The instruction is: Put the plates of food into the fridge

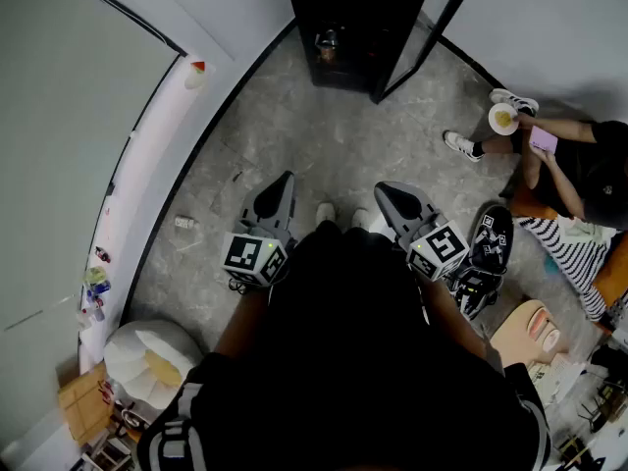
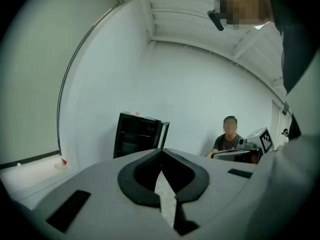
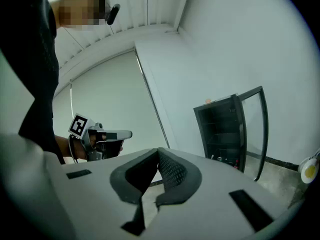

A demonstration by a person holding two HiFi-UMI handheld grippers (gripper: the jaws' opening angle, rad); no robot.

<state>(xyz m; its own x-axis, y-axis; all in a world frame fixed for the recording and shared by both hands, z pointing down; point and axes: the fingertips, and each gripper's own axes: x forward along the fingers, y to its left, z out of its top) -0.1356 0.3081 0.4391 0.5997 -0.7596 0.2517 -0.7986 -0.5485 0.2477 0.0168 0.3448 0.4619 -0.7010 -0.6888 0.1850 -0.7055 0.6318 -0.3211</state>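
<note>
**Both grippers empty; 1 plate of food waits off to the right**

The left gripper (image 1: 285,180) and the right gripper (image 1: 385,189) hang low in front of the person. Each has its jaws pressed together with nothing between them, as both gripper views confirm.

The black fridge (image 1: 353,27) stands ahead of both grippers, well apart from them. Its glass door (image 1: 427,32) is swung open on the right gripper's side.

Only 1 plate of food (image 1: 503,118) is visible. It is a small white dish with something yellow in it, held by a seated person (image 1: 579,165) ahead and to the right of the right gripper. In the right gripper view it shows at the far right edge (image 3: 311,170), beyond the fridge door.

The plate looks small, stiff and probably light, so 1 gripper should be enough to carry it. Its material cannot be told, but if it is ceramic it would chip or break in a fall.

A smooth rim is likely to be slippery between the pads. The sound hold is probably on the near rim, 1 jaw above and 1 below, set deep enough to stop it pivoting.

The food sits loose, so the plate should be kept level on the way to the shelf.
</note>
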